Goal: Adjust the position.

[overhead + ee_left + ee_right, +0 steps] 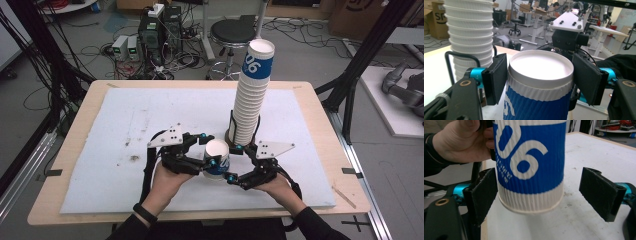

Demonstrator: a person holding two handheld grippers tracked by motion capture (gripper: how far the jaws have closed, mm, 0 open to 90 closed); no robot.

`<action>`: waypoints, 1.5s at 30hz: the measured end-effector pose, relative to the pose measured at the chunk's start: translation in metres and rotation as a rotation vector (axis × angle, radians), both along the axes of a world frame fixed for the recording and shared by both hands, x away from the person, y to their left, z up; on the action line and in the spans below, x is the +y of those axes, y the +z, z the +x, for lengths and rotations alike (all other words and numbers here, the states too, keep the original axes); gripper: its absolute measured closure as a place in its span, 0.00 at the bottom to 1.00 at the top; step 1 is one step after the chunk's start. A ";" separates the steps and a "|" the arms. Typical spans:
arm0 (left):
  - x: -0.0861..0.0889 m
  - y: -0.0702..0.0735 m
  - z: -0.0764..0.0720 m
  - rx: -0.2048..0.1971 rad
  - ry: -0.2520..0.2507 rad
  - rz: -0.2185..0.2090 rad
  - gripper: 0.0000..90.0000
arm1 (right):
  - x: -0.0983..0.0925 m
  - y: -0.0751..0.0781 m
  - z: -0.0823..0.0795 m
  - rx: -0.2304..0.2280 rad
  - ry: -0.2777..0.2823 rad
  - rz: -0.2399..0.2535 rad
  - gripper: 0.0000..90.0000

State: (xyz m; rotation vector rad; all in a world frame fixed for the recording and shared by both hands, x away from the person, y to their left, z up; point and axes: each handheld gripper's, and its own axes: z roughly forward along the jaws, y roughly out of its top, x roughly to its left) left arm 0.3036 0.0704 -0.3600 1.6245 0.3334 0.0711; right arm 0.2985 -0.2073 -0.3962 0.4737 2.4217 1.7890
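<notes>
Here the left tongs (204, 150) clamp the blue-and-white paper cup (217, 157) above the counter (100, 115), while the right tongs (234, 162) stand open around its base, near the cup stack (250, 100).

A wooden table (320, 145) carries a white mat (150, 120).

Black grippers (218, 156), cyan joints, dark sleeves (131, 231)
</notes>
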 end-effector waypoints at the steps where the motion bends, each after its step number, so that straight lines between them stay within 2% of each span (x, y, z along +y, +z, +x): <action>1: -0.001 0.000 0.000 -0.002 -0.002 0.002 0.34 | 0.000 0.000 0.000 0.000 0.001 0.001 0.17; 6: -0.007 -0.001 -0.002 -0.008 -0.015 -0.006 0.34 | 0.003 -0.002 0.000 0.026 0.015 -0.007 0.17; 14: -0.012 -0.001 -0.004 -0.019 -0.022 -0.020 0.34 | 0.009 -0.003 -0.002 0.035 0.026 -0.024 0.17; 20: -0.012 0.000 -0.005 -0.018 -0.023 -0.014 0.34 | 0.009 -0.003 -0.002 0.014 0.031 -0.049 0.22; 25: -0.014 0.002 -0.005 -0.019 -0.034 0.017 0.33 | 0.008 -0.002 -0.002 -0.008 0.039 -0.066 0.24; 29: -0.015 0.007 -0.004 -0.015 -0.049 0.065 0.28 | 0.009 -0.001 -0.003 -0.012 0.055 -0.090 0.25; 32: -0.015 0.012 -0.003 -0.004 -0.071 0.124 0.26 | 0.009 0.001 -0.003 -0.015 0.073 -0.117 0.25; 37: -0.015 0.018 -0.002 0.028 -0.136 0.247 0.24 | 0.011 0.002 -0.004 -0.022 0.089 -0.178 0.25; 39: -0.016 0.020 -0.003 0.021 -0.146 0.305 0.24 | 0.012 0.002 -0.004 -0.028 0.097 -0.206 0.25; 42: -0.019 0.022 -0.004 0.011 -0.166 0.370 0.24 | 0.014 0.003 -0.006 -0.012 0.109 -0.249 0.25; 45: -0.022 0.020 -0.005 0.009 -0.169 0.419 0.24 | 0.015 0.003 -0.006 -0.013 0.120 -0.272 0.25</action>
